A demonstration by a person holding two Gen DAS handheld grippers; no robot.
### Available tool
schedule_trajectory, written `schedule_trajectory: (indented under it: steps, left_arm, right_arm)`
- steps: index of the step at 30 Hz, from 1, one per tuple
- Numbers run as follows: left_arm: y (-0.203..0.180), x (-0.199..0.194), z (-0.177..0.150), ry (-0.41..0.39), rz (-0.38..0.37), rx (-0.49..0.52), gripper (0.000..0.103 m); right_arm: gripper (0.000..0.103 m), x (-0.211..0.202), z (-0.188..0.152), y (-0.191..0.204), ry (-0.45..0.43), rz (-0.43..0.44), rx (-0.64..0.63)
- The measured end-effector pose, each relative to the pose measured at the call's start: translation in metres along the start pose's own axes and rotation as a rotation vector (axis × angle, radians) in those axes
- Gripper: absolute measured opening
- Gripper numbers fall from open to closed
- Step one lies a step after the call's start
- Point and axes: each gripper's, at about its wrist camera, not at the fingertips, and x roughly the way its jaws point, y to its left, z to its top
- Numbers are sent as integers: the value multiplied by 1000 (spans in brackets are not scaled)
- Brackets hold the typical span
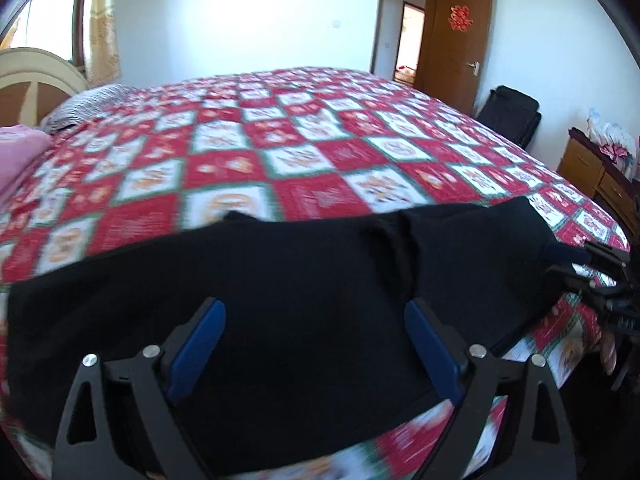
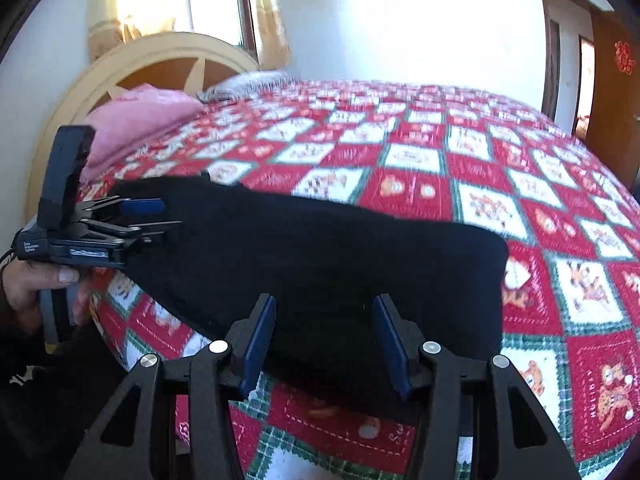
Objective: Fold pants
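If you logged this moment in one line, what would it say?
task: fold pants | pants: flat on bed | left gripper: open, nothing gripped | right gripper: open, nothing gripped

A bedroom in a home.
A bed [image 1: 280,152] with a red-and-white patchwork quilt fills the room; at its head stand an arched headboard [image 2: 132,68] and a curtained window [image 2: 216,0], past its far side an open wooden door [image 1: 456,44] and a dresser [image 1: 596,176].
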Motion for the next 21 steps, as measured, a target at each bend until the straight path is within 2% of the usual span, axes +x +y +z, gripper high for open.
schedule_trajectory:
  steps: [4,9,12,15,17,21]
  left_arm:
    - [54,-28,-8,-32,80,-51,94]
    - [138,-55,-26,-35,207,-182,94]
    - [176,-64,-36,-44,256,-247,94]
    - [204,-65,-45,-68,230,-320,92]
    - [217,-61,-49,-79,183,-362,81]
    - [224,-45,-50,-65,126,-379,70]
  right_arm:
    - [53,-5,3,-3,-38,41,46]
    - [54,-10,2,4,-64,42,34]
    - [55,-10,2,10,-70,50,17]
    - [57,-9,0,15,-69,50,0]
    - [58,-8,-1,18,-64,46,-8]
    - [58,-5,-3,20,-53,40,-15]
